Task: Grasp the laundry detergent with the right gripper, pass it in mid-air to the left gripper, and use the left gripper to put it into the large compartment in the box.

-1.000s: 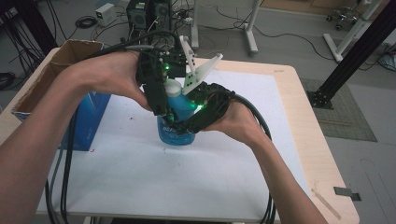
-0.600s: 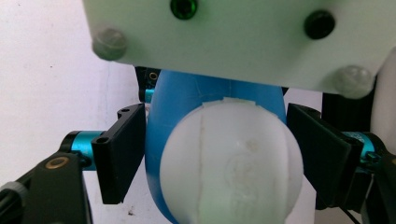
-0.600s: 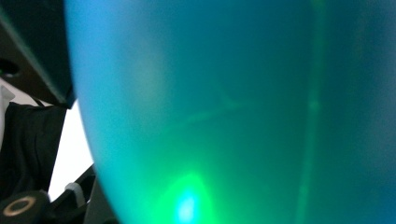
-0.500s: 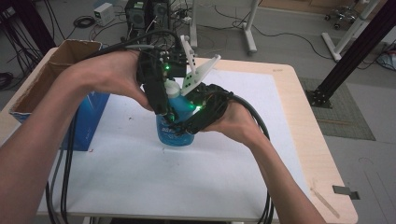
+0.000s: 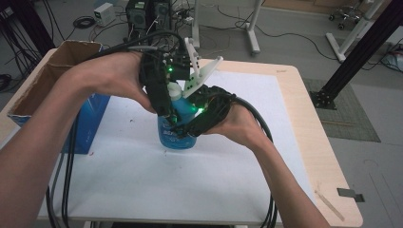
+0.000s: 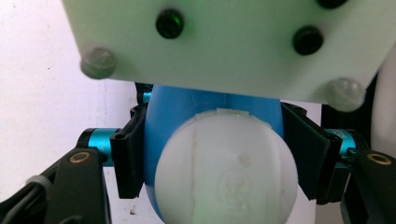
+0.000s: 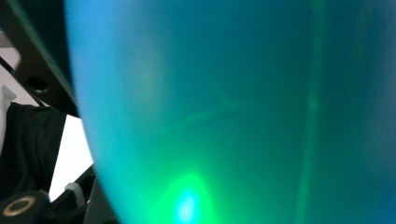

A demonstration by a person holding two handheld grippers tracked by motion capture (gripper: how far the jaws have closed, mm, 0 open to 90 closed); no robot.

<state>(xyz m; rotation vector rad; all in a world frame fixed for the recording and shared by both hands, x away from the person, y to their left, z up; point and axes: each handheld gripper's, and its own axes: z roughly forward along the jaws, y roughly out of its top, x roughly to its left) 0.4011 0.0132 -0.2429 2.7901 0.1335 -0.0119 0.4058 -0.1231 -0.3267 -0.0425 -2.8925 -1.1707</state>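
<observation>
My left tongs (image 6: 219,154) have just been closing around the white cap (image 6: 224,170) of the blue bottle (image 5: 177,135) standing mid-worktop (image 5: 142,180); my right tongs (image 5: 187,124) pinch its body.

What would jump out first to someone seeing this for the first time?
A blue bottle with a white cap stands mid-table on a white mat, with both hands crowded on it. The left gripper has just been closing around its neck from above; the right gripper clamps its body.
</observation>
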